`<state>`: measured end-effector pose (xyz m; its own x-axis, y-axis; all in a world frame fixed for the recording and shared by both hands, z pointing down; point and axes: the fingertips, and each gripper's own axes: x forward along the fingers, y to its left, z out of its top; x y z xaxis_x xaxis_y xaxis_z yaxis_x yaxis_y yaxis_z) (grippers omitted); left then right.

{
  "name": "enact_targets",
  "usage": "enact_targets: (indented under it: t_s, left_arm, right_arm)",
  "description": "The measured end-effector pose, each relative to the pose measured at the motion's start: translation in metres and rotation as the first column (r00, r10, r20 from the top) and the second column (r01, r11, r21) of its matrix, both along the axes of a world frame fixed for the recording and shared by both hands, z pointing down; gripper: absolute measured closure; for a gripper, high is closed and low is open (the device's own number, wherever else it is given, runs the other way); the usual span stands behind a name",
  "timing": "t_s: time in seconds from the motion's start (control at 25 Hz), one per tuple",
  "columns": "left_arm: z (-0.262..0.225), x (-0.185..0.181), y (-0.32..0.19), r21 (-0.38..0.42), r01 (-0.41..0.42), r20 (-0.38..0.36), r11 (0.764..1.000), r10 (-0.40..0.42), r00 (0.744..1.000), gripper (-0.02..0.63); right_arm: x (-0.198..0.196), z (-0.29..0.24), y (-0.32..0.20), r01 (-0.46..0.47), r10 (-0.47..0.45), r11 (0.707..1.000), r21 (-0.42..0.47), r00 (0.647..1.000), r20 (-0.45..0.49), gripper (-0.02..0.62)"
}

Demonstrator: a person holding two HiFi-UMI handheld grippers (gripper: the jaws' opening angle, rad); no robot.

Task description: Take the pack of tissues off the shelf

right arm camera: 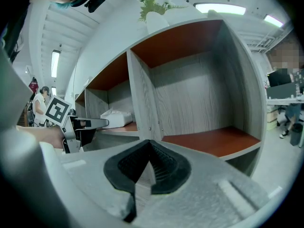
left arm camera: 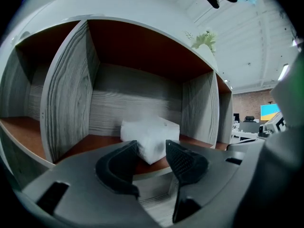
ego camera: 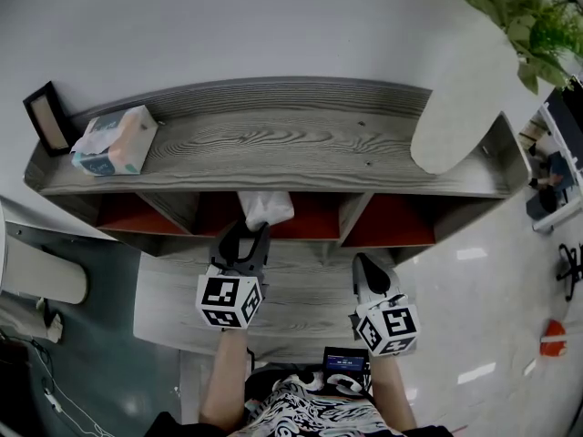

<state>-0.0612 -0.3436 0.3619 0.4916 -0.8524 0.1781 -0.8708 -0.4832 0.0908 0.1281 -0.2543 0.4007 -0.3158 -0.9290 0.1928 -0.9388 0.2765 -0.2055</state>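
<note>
The white pack of tissues (ego camera: 266, 208) lies on the red-brown floor of the shelf's middle compartment, its front end sticking out past the edge. My left gripper (ego camera: 246, 235) sits right in front of it with jaws open. In the left gripper view the pack (left arm camera: 151, 133) has its near corner between the fingertips of the left gripper (left arm camera: 152, 148), and the pads do not press on it. My right gripper (ego camera: 364, 264) hangs to the right, before the right compartment, shut and empty. The right gripper view shows the right gripper (right arm camera: 149, 167) closed and the pack (right arm camera: 116, 118) far left.
On the shelf's grey wooden top (ego camera: 291, 139) stand a patterned tissue box (ego camera: 114, 141) at the left, a dark picture frame (ego camera: 46, 116) beside it, and a tall white vase (ego camera: 460, 98) with a plant at the right. The right compartment (right arm camera: 213, 141) holds nothing. A grey ledge (ego camera: 301, 289) runs below.
</note>
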Motion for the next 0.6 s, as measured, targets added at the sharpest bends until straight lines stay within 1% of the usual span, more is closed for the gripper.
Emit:
enact_targets:
  t_s: [0.16,0.32,0.4,0.6]
  left_arm:
    - [0.0010,-0.0008,-0.0029,-0.007,0.011,-0.004,1.000,-0.011,1.000,0.440]
    - [0.0000,0.0009,-0.0038,-0.010,-0.005,0.016,1.000,0.005,1.000,0.494]
    - [-0.0008,0.0013,-0.0042,-0.016,-0.014,0.014,1.000,0.014,1.000,0.517]
    - [-0.0019,0.0009,-0.0041,-0.023,-0.030,0.005,0.999,0.030,1.000,0.543]
  right_arm:
    - [0.0044,-0.0005,-0.0003,-0.007,0.007,1.000,0.002,1.000,-0.001,0.591]
    - [0.0088,-0.0003,-0.0009,-0.023,0.023,1.000,0.000,1.000,0.002,0.591]
    - [0.0085,-0.0008,-0.0010,-0.023,0.023,1.000,0.002,1.000,0.003,0.591]
    - [0.0047,-0.0029,0.0006,-0.014,0.014,1.000,0.007,1.000,-0.001,0.591]
